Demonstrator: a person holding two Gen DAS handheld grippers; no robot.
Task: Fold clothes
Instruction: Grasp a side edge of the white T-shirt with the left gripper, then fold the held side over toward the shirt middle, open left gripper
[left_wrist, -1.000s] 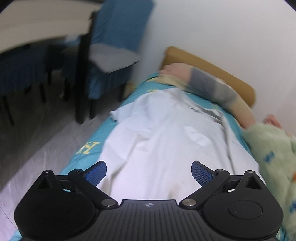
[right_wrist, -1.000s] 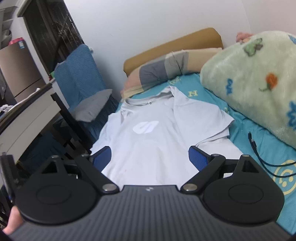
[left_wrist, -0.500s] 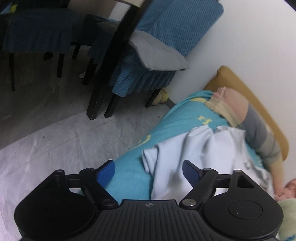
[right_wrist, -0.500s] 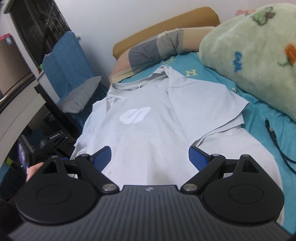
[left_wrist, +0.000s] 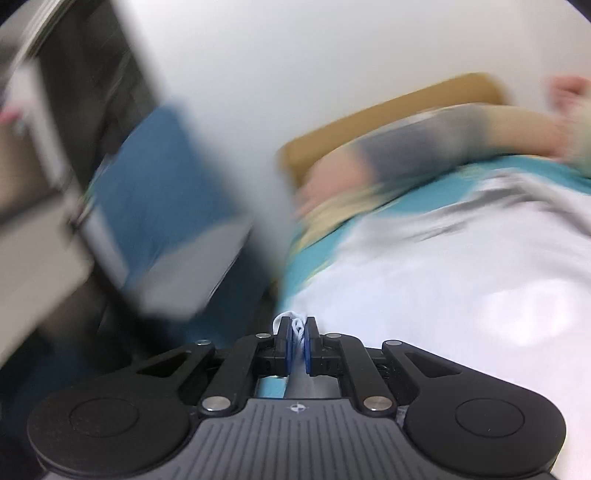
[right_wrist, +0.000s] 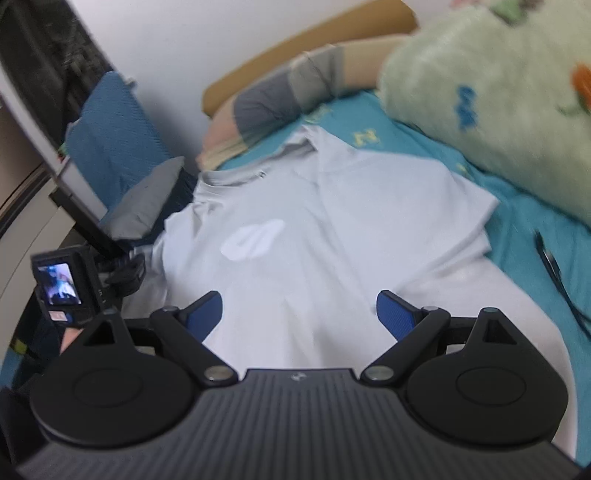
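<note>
A pale grey-white T-shirt (right_wrist: 314, 240) with a white chest logo lies face up on the teal bed sheet (right_wrist: 517, 206), its right sleeve folded inward. My left gripper (left_wrist: 296, 338) is shut on the shirt's left sleeve edge (left_wrist: 295, 325) at the bed's left side; the shirt (left_wrist: 461, 295) spreads to its right in a blurred view. It also shows in the right wrist view (right_wrist: 122, 271). My right gripper (right_wrist: 299, 314) is open and empty above the shirt's lower part.
A green patterned blanket (right_wrist: 498, 92) lies at the right. A striped pillow (right_wrist: 288, 96) and tan headboard (right_wrist: 314, 40) are at the far end. A black cable (right_wrist: 554, 266) lies on the sheet. A blue-covered chair (right_wrist: 110, 136) and a table stand left of the bed.
My left gripper swung to the shirt's left sleeve and shut on it. My right gripper moved forward over the shirt and stayed open.
</note>
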